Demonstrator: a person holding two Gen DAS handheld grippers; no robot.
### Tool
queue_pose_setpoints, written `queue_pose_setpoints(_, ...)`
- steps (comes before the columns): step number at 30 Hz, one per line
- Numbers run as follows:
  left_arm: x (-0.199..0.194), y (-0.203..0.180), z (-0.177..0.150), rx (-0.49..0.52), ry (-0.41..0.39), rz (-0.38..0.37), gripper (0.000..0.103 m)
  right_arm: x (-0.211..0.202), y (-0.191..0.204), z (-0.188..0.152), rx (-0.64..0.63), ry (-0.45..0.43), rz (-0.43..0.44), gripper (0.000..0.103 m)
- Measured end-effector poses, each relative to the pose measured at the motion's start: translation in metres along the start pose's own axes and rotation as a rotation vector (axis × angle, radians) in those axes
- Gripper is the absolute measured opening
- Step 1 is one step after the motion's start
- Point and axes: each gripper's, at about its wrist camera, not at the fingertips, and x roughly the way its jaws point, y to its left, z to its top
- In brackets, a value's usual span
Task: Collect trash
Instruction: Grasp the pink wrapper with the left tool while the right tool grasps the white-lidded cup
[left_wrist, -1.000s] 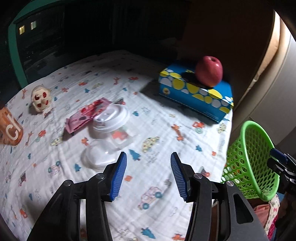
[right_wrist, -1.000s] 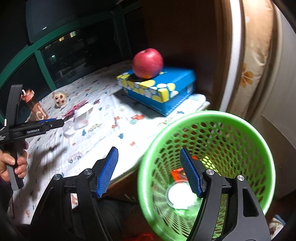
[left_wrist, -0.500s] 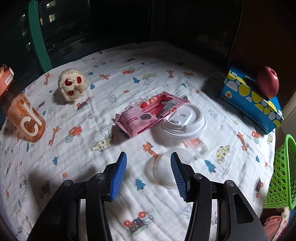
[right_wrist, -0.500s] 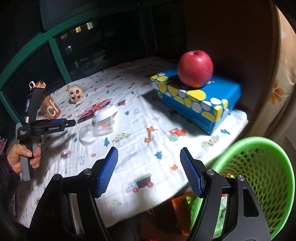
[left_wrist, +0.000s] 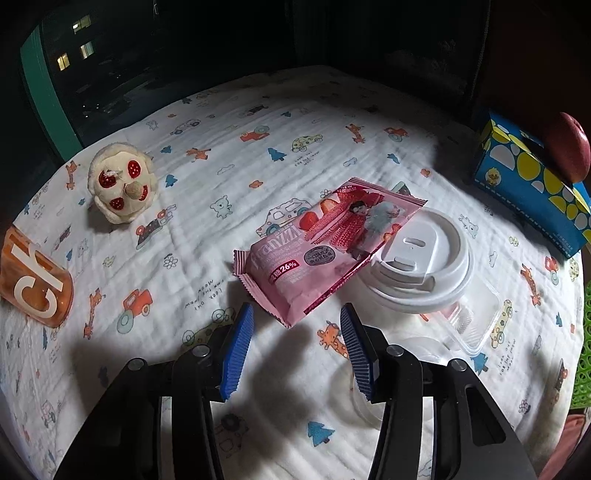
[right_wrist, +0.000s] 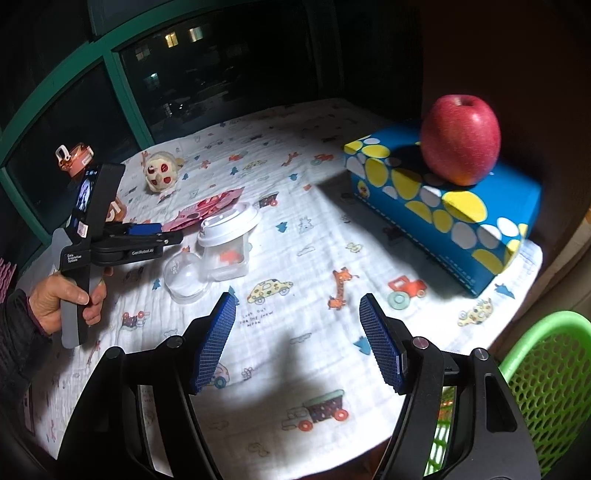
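Left wrist view: the left claw (left_wrist: 295, 334) hangs above the tabletop (left_wrist: 207, 206) at lower centre, its blue pads spread apart with nothing between them. Just beyond the pads, at frame centre, lies a pink snack wrapper (left_wrist: 325, 243); its right end rests on a white cup lid (left_wrist: 421, 258), which sits on a clear plastic container (left_wrist: 469, 317). A clear dome lid (left_wrist: 354, 384) lies at lower right, partly hidden by the claw. A plush toy (left_wrist: 122, 182) sits at upper left, an orange bottle (left_wrist: 35, 280) at the left edge, and a blue tissue box (left_wrist: 532, 184) bearing a red apple (left_wrist: 569, 147) at upper right.

Right wrist view: the right claw (right_wrist: 297, 339), also spread wide and empty, fills the lower centre above the tabletop. A green basket (right_wrist: 546, 369) shows at lower right, off the tabletop's edge. A hand (right_wrist: 62, 299) at left grips the other tool's handle.
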Motion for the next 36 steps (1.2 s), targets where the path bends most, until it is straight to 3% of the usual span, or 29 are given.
queue_pose_setpoints(13, 0.004, 0.009, 0.005, 0.009, -0.046, 0.004, 0.008, 0.039, 0.036, 0.021, -0.077, 0.030, 0.069, 0.070)
queue_pose_setpoints(26, -0.028, 0.030, -0.003, -0.021, -0.063, -0.021, 0.005, 0.102, 0.069, 0.061, -0.133, 0.068, 0.135, 0.080)
queue_pose_setpoints(36, -0.042, 0.048, -0.012, -0.050, -0.077, -0.029, 0.005, 0.152, 0.087, 0.078, -0.171, 0.117, 0.095, 0.086)
